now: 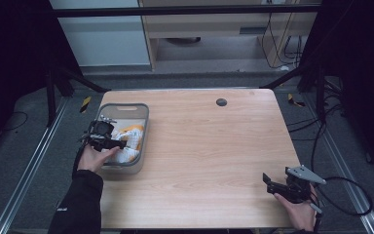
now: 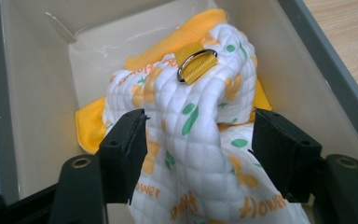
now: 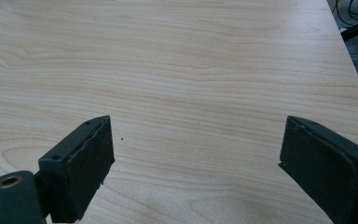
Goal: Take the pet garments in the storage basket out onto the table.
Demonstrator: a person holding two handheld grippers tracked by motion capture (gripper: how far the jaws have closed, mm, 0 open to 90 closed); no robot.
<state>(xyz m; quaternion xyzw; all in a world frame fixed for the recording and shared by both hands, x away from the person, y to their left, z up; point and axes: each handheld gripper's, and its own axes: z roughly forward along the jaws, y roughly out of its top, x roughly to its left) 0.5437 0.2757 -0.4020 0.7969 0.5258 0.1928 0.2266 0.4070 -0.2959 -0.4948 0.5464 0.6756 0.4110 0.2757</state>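
Observation:
A grey plastic basket (image 1: 146, 124) stands at the table's left edge. Inside it lies a bunched white quilted cloth (image 1: 130, 139) with orange and green prints and an orange border. In the left gripper view the cloth (image 2: 186, 93) rises in a fold between my jaws, with a yellow strap and metal ring (image 2: 196, 65) on top. My left gripper (image 2: 198, 123) is open, one jaw on each side of that fold; in the high view my left gripper (image 1: 120, 145) reaches into the basket. My right gripper (image 1: 269, 183) hovers open near the front right corner, nothing between its fingers (image 3: 86, 158).
The wooden table (image 3: 168, 56) stretches bare ahead of the right gripper. A small dark round grommet (image 1: 221, 102) sits near the far edge. The basket's pale inner wall (image 2: 37, 93) closely surrounds the cloth. Cables lie on the floor at the right.

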